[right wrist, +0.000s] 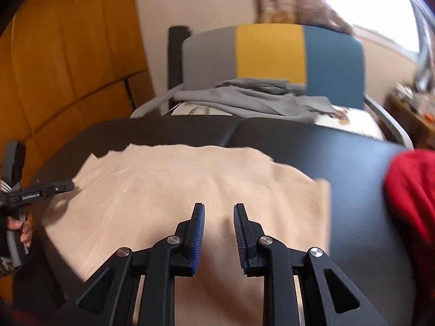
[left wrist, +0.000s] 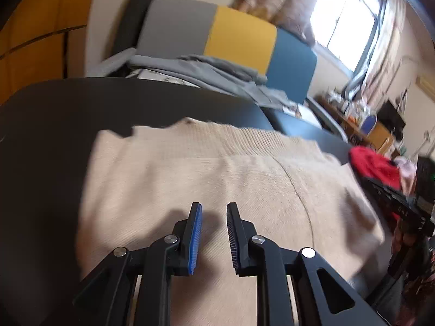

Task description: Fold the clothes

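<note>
A beige knit garment lies spread flat on a black table; it also shows in the right wrist view. My left gripper hovers over its near part, jaws open a little, empty. My right gripper hovers over the same garment, jaws open, empty. The left gripper's tip shows at the garment's left edge in the right wrist view. The right gripper's body shows at the right of the left wrist view.
A red garment lies on the table's right side, also in the left wrist view. Behind the table stands a grey, yellow and blue chair with grey clothes on it. An orange wall is at left.
</note>
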Motion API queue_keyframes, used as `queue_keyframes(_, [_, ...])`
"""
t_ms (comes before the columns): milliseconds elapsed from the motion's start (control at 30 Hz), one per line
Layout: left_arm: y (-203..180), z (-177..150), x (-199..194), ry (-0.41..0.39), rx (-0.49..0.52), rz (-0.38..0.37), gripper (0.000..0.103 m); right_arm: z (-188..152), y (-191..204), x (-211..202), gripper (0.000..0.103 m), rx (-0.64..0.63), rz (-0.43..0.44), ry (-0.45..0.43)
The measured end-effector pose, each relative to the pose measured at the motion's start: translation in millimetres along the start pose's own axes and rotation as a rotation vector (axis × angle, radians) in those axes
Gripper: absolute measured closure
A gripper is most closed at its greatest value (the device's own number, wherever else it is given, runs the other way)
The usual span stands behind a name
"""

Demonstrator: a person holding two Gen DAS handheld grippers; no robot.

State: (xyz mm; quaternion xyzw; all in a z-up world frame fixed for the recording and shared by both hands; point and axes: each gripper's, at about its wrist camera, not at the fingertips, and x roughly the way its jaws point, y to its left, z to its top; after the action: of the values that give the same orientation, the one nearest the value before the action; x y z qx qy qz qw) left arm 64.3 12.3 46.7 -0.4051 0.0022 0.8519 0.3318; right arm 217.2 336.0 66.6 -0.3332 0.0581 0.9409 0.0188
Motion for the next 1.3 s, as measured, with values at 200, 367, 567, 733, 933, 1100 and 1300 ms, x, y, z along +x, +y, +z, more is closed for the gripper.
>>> queue_keyframes(200, [-8,-9,28,-0.031,0.042,0.038,0.082,6,-6,68,0.079,0.007,-0.024,0.095])
queue_keyframes(367, [8,-19,24,-0.073,-0.036,-0.038,0.082,-6,-53,66,0.079,0.220,-0.129,0.067])
queue_keyframes(567, [17,-21,24,-0.083,-0.072,-0.080,0.082,-6,-57,66,0.077,0.234,-0.123,0.059])
queue_keyframes(733, [11,-33,16,-0.095,-0.074,-0.079,0.082,-12,-49,58,0.077,0.176,-0.134,0.088])
queue_keyframes(933, [-14,-58,5,-0.130,-0.073,-0.116,0.082,-42,-60,27,0.077,0.197,-0.147,0.076])
queue_keyframes(1100, [-37,-56,2,-0.115,-0.031,-0.059,0.082,-41,-95,4,0.074,0.365,-0.088,0.064])
queue_keyframes(1300, [-49,-66,-18,-0.165,-0.124,-0.091,0.082,-66,-129,-72,0.040,0.564,-0.023,-0.063])
